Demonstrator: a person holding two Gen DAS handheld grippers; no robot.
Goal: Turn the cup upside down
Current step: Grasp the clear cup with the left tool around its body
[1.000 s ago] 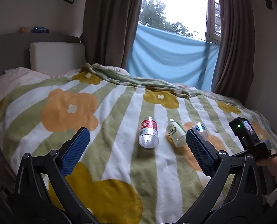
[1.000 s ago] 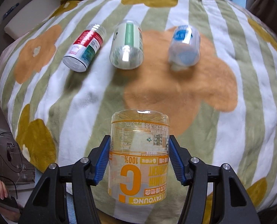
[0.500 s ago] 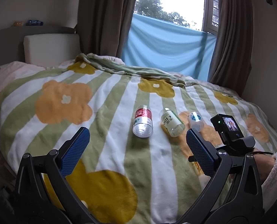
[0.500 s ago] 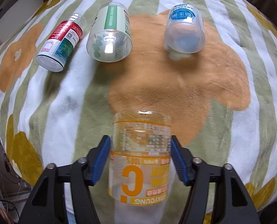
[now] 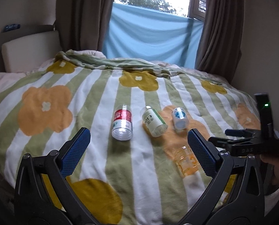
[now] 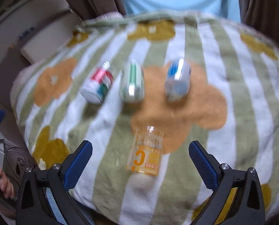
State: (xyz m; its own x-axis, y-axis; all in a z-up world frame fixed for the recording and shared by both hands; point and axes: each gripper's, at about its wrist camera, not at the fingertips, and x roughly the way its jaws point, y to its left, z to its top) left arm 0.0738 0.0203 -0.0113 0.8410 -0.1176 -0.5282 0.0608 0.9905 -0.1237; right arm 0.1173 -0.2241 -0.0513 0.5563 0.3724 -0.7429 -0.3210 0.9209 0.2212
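Near the bed's (image 6: 252, 112) front edge the right gripper (image 6: 140, 161), clamped on the orange cup (image 6: 146, 150) half a second ago, now gapes wide and empty, with that cup resting inverted on the blanket, so the flip looks finished, while the left gripper (image 5: 138, 151) idles open.

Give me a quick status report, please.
Both tongs, left and right, open, empty. Orange cup inverted on blanket, released. Nothing in the way.

flowered blanket (image 5: 45, 110) w/ 3 bottles lying: red-label (image 5: 122, 125), green-label (image 5: 154, 121), blue-label (image 5: 179, 118).
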